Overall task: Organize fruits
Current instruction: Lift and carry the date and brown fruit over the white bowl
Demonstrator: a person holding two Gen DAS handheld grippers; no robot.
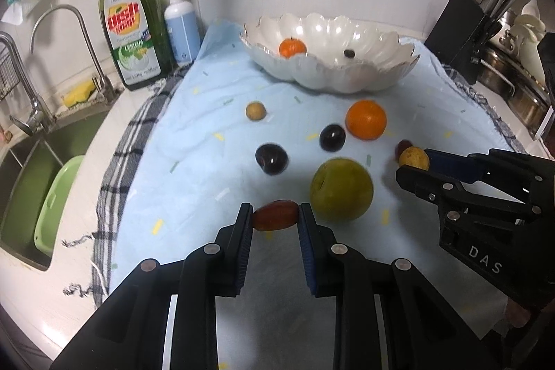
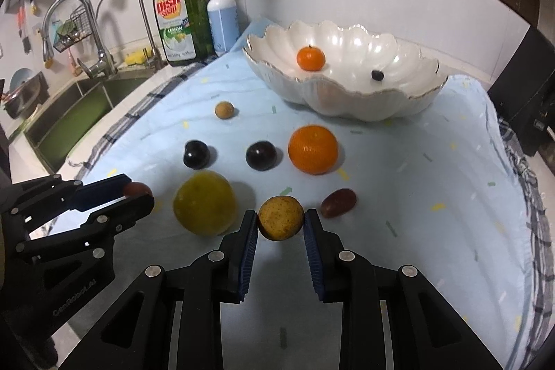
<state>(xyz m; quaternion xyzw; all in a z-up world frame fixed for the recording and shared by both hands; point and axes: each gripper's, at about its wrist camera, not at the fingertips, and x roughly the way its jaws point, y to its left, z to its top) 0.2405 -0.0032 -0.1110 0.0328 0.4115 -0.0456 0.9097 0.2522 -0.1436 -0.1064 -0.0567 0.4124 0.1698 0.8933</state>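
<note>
My left gripper [image 1: 275,214] is shut on a red oblong fruit [image 1: 275,218] at the near edge of the pale blue cloth [image 1: 208,162]. My right gripper [image 2: 281,219] is shut on a speckled yellow fruit [image 2: 281,215]. Between them lies a large green-yellow fruit [image 2: 204,203]. An orange [image 2: 313,148], two dark plums [image 2: 261,155] [image 2: 196,154], a small tan fruit [image 2: 224,110] and a second red oblong fruit [image 2: 338,203] lie loose on the cloth. The white scalloped bowl [image 2: 347,99] at the back holds a small orange [image 2: 310,58] and a dark berry [image 2: 376,75].
A sink [image 1: 34,169] with a green tub [image 1: 59,196] and taps lies to the left. Green dish soap [image 1: 135,33] and a blue pump bottle [image 1: 180,26] stand at the cloth's back left. A black knife block [image 1: 461,30] and steel pots [image 1: 513,82] stand at the right.
</note>
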